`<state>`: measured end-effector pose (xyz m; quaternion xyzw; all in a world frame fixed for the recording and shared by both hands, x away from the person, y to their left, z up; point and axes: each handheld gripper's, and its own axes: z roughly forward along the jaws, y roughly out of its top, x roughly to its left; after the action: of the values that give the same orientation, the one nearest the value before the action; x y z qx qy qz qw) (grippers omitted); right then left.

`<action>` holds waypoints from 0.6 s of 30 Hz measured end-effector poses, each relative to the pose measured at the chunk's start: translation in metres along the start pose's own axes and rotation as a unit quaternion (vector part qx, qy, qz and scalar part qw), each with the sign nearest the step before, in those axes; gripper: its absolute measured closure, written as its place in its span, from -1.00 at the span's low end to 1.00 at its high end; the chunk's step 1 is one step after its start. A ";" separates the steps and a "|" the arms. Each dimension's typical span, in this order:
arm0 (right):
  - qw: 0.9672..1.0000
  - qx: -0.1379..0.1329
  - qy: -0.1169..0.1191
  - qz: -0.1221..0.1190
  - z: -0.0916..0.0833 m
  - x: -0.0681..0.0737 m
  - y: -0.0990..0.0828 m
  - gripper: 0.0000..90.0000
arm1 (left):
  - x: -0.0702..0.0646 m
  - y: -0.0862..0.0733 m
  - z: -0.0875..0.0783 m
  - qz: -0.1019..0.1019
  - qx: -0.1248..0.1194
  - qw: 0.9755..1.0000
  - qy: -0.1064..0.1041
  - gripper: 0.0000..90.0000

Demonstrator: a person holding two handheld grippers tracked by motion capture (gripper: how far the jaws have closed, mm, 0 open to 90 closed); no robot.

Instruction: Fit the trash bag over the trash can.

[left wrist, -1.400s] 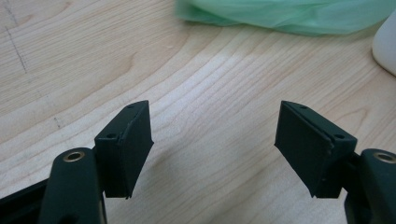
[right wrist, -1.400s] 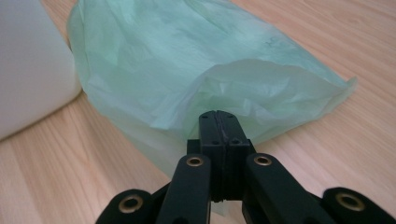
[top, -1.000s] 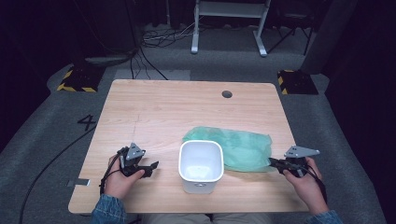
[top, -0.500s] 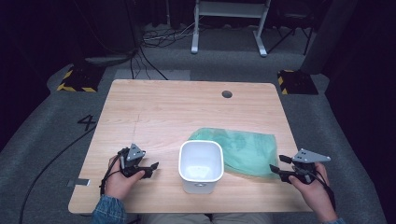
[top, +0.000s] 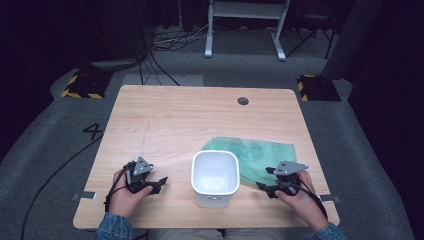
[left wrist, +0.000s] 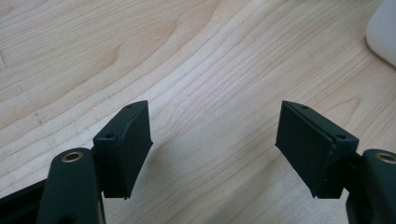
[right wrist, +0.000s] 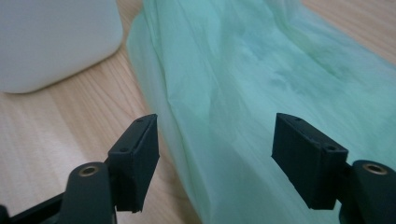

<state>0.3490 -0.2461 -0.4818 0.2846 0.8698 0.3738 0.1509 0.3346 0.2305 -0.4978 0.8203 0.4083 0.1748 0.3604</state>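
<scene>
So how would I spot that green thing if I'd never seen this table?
Start at the wooden table and find the white bin near its front edge. The green plastic bag lies flat just behind and right of it, beside the right gripper. It is the one soft, crinkled, see-through thing there.

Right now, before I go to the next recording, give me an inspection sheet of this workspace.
Surface: wooden table, bare wood with a round hole near its far edge.
Job's things: green plastic bag lying flat beside the white bin, which stands upright and looks empty.
Clutter: nothing seen.
Grippers: left gripper open over bare wood; right gripper open at the bag's near edge, jaws just opened, pads not pressing the bag.
Cables: one trails off the table's left edge; more on the floor behind.
Surroundings: grey carpet, hazard-striped blocks, a white frame.
</scene>
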 end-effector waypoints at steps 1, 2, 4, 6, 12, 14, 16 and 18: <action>1.000 0.007 -0.003 -0.003 0.006 0.001 0.000 -0.31 | 0.000 -0.001 0.000 0.000 -0.002 1.000 0.001 -0.42; 1.000 0.010 -0.002 0.003 0.009 0.001 0.000 -0.32 | 0.000 -0.002 -0.001 -0.003 -0.001 1.000 0.000 -0.42; 1.000 0.014 0.006 0.017 0.017 0.000 0.001 -0.40 | 0.000 -0.004 -0.002 -0.004 0.002 1.000 0.000 -0.42; 1.000 0.013 0.012 0.018 0.022 0.002 0.001 -0.41 | 0.000 -0.005 -0.004 -0.006 0.002 1.000 0.002 -0.42; 1.000 0.011 0.012 0.018 0.032 0.004 0.005 -0.27 | 0.000 -0.009 -0.007 -0.012 0.002 1.000 0.005 -0.42; 1.000 0.010 0.014 0.014 0.031 0.002 0.007 0.18 | 0.000 -0.010 -0.008 -0.011 0.002 1.000 0.005 -0.42; 1.000 0.015 0.016 0.008 0.029 0.002 0.009 0.65 | 0.000 -0.010 -0.008 -0.008 0.004 1.000 0.006 -0.42; 0.999 0.025 0.017 0.010 0.027 0.002 0.009 0.90 | 0.000 -0.010 -0.008 -0.008 0.004 1.000 0.006 -0.42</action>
<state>0.3633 -0.2244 -0.4930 0.2908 0.8785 0.3579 0.1250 0.3244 0.2385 -0.4999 0.8174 0.4173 0.1750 0.3564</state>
